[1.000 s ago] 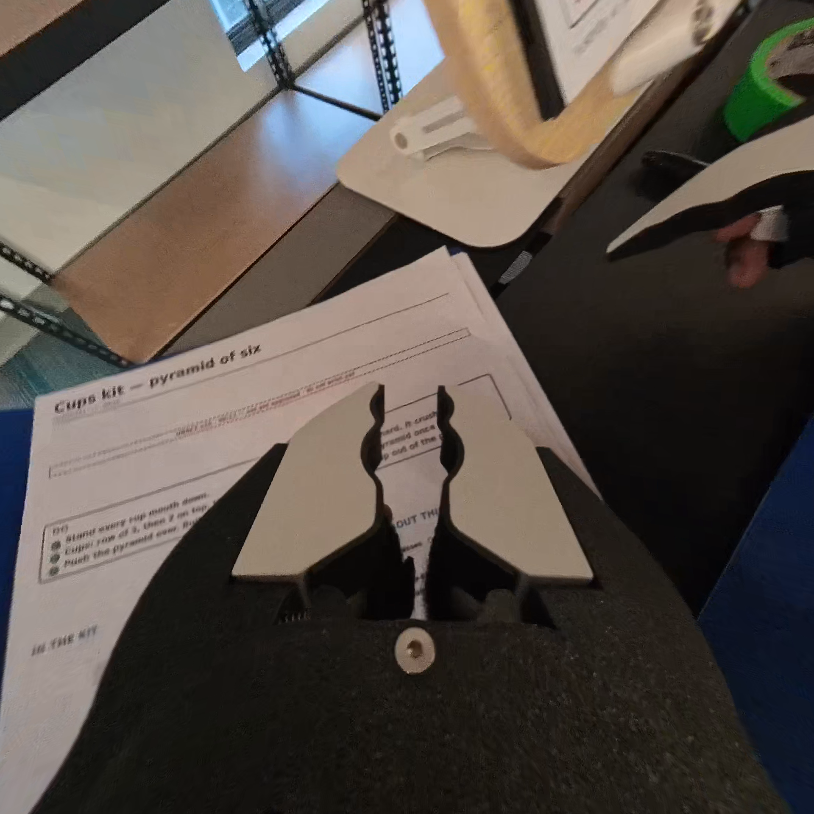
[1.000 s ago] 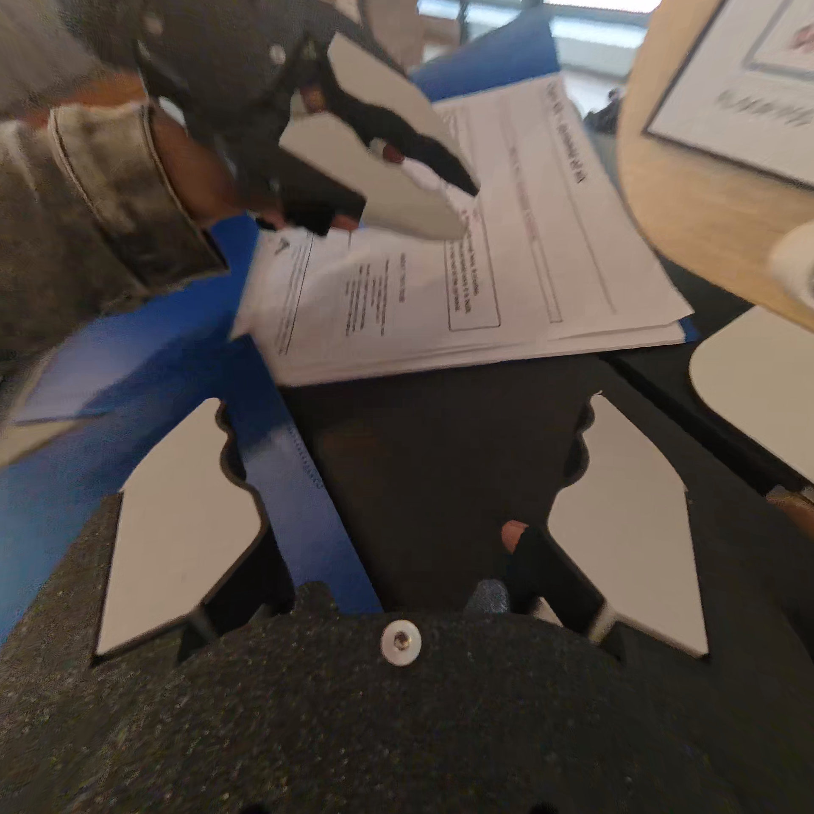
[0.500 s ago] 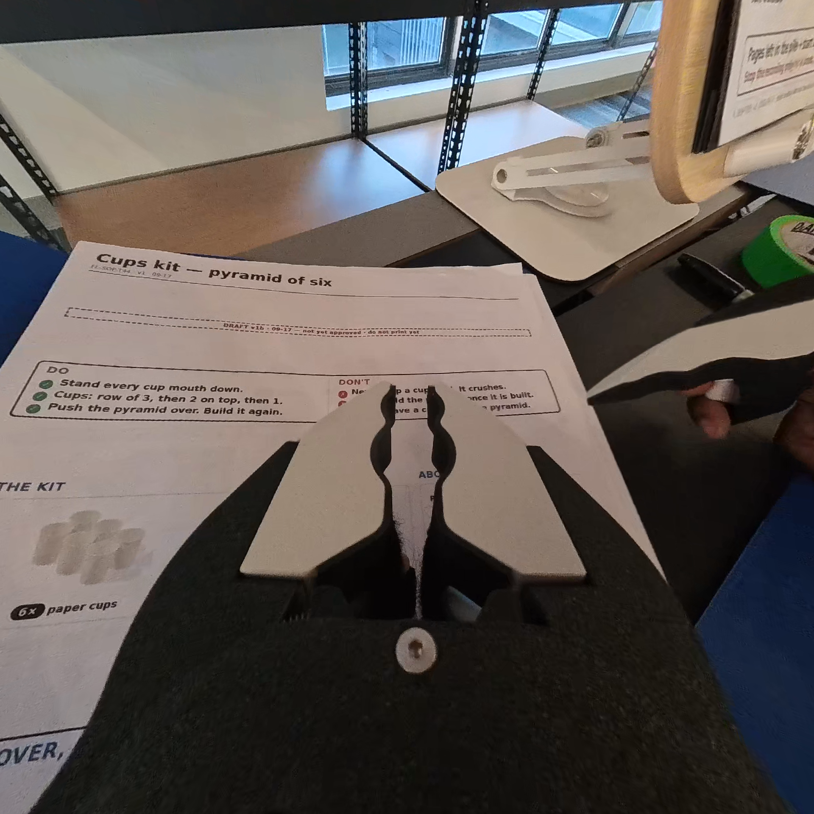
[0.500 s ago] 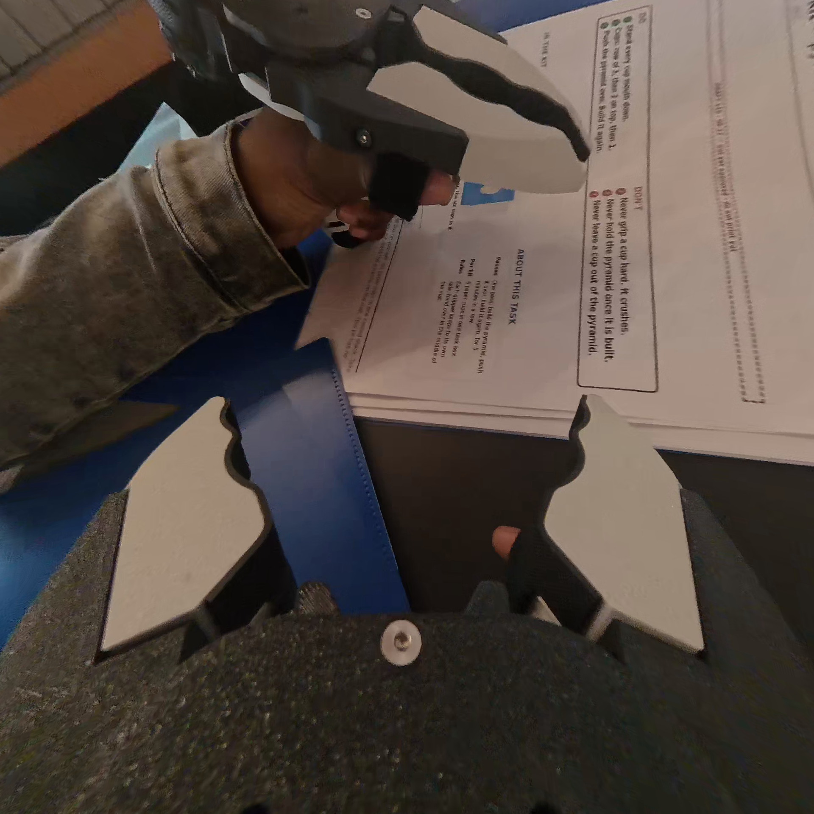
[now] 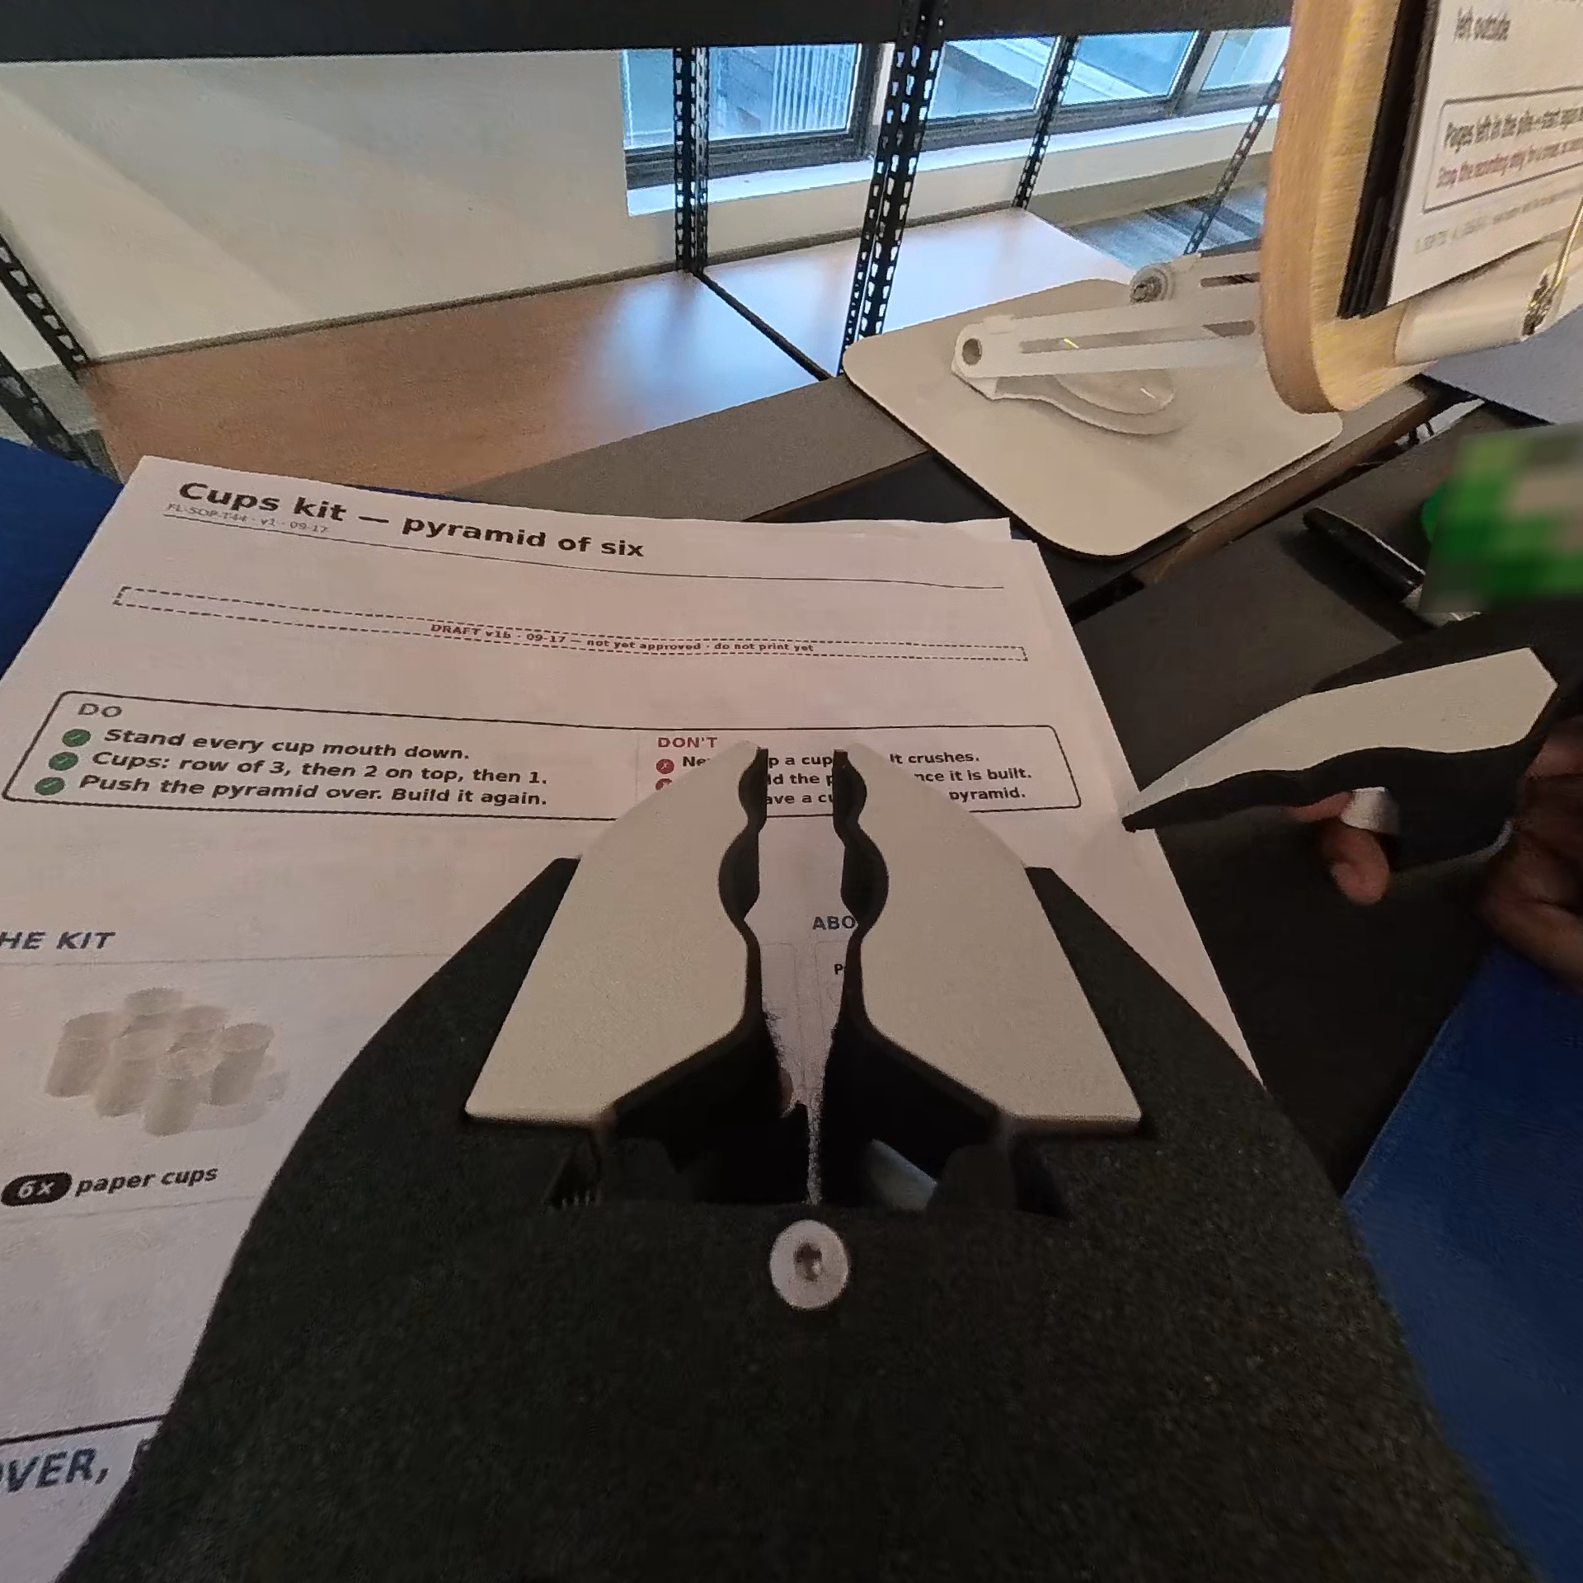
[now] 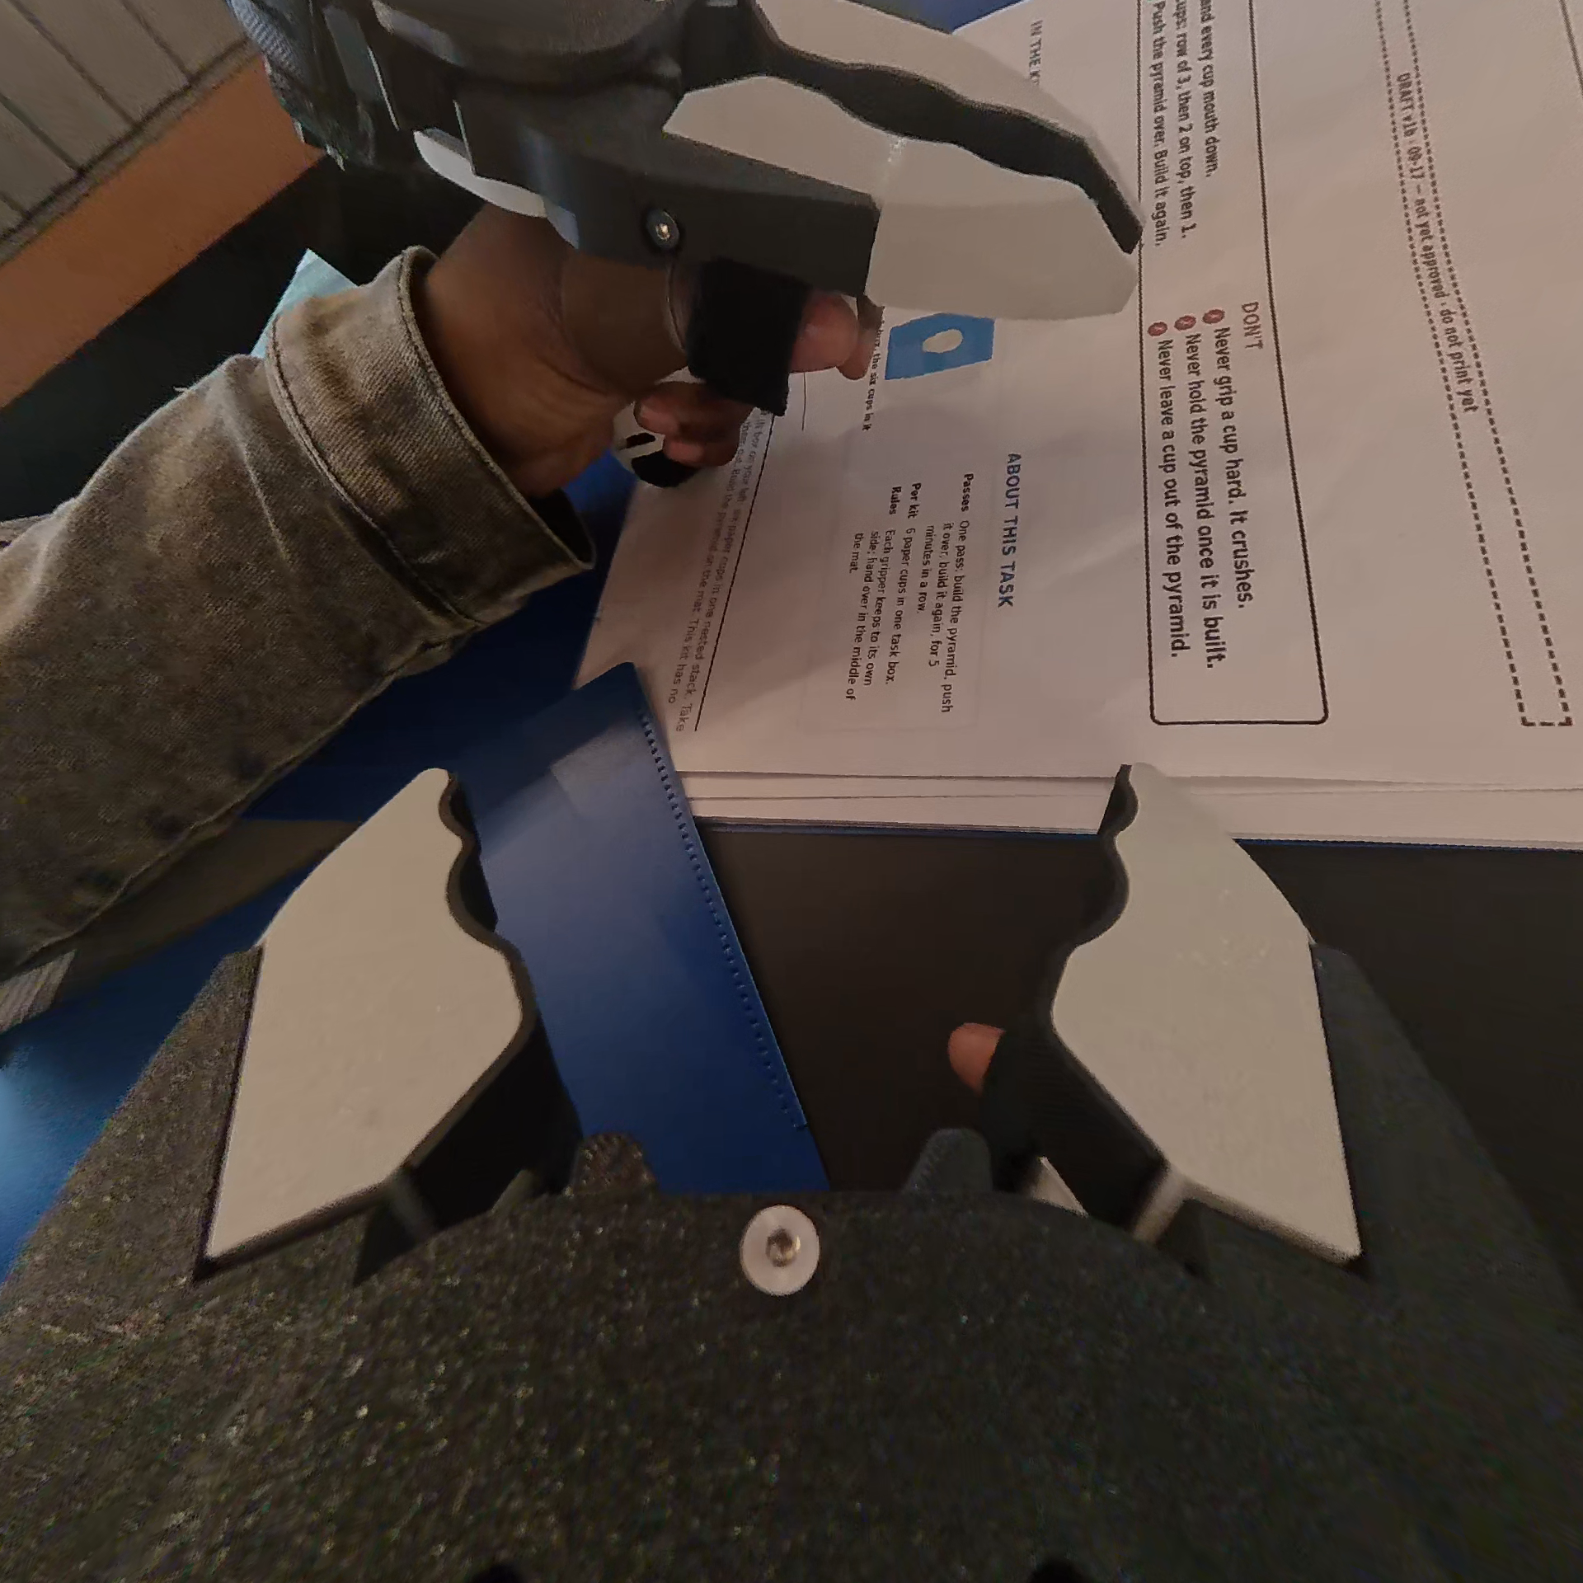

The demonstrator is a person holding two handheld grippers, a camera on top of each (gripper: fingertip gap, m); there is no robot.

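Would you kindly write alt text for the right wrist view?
The right gripper hangs open over a dark tabletop, at the edge of a stack of printed sheets. Beyond, the left gripper, nearly closed, hovers above the top sheet beside a blue folder.

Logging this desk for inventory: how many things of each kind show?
Grey-fingered black grippers: 2, left gripper, right gripper
White printed paper stack: 1
Blue stitched folder: 1
Black marker pen: 1
White hinged stand: 1
Wooden board: 1
Green blurred item: 1
Total: 8
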